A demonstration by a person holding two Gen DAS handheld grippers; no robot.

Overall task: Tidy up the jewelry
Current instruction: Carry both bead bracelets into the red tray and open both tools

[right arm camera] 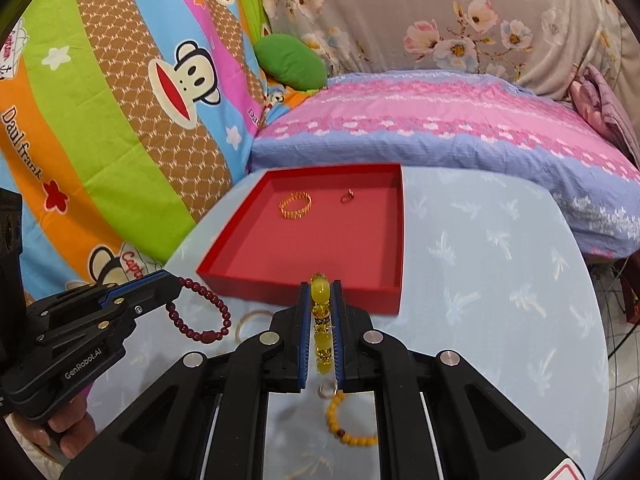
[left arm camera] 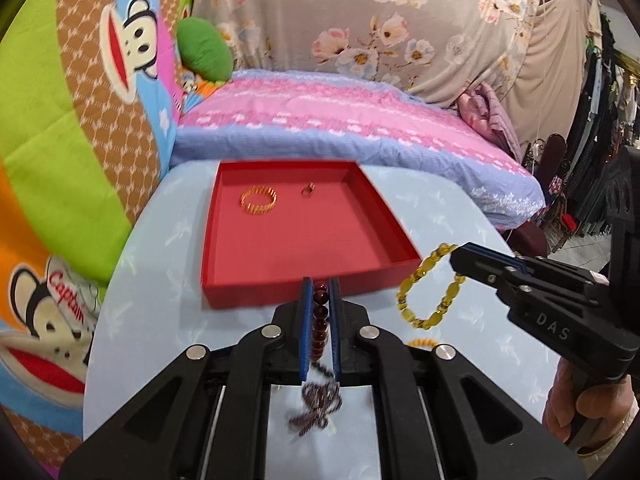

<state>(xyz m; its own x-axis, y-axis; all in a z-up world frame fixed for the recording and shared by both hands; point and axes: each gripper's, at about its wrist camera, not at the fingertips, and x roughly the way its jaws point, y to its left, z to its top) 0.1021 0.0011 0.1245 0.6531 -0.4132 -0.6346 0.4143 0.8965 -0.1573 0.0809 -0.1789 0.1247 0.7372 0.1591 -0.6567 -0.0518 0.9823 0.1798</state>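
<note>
Left wrist view: left gripper (left arm camera: 320, 292) clamped on dark red bead bracelet (left arm camera: 320, 316), hanging above table (left arm camera: 168, 300), just short of red tray (left arm camera: 280, 292). Beads: hard, slick, elastic-strung; grip across one bead.

Right wrist view: right gripper (right arm camera: 321, 292) pinching yellow bead bracelet (right arm camera: 321, 300), loop dangling loose. Light, swings. Gold bangle (right arm camera: 295, 205) and small ring (right arm camera: 346, 197) already in tray.

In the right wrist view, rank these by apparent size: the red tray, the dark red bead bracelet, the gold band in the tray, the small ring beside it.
1. Red tray
2. Dark red bead bracelet, though it hangs nearer the camera
3. Gold band
4. Small ring
</note>
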